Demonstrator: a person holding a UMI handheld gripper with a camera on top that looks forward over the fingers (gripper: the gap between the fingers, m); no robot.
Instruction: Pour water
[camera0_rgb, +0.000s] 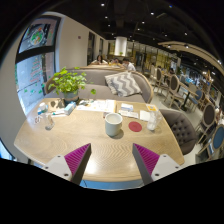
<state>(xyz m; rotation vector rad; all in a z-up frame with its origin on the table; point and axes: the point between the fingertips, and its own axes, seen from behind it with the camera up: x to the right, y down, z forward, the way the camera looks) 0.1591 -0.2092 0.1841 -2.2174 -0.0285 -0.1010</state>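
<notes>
Cup (113, 123): white, upright at mid-table, beyond the fingers, slightly left of centre.
Coaster (135, 126): red, just right of cup.
Gripper (110, 160): released, fingers spread, holding nothing.
Table (70, 140): papers at far edge.
Risk: off-centre approach could tip the cup and spill water.

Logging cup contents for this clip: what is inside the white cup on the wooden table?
Nothing can be told: the white cup shows only its outer wall on the wooden table; its inside is hidden. The gripper stands open, short of it.
</notes>
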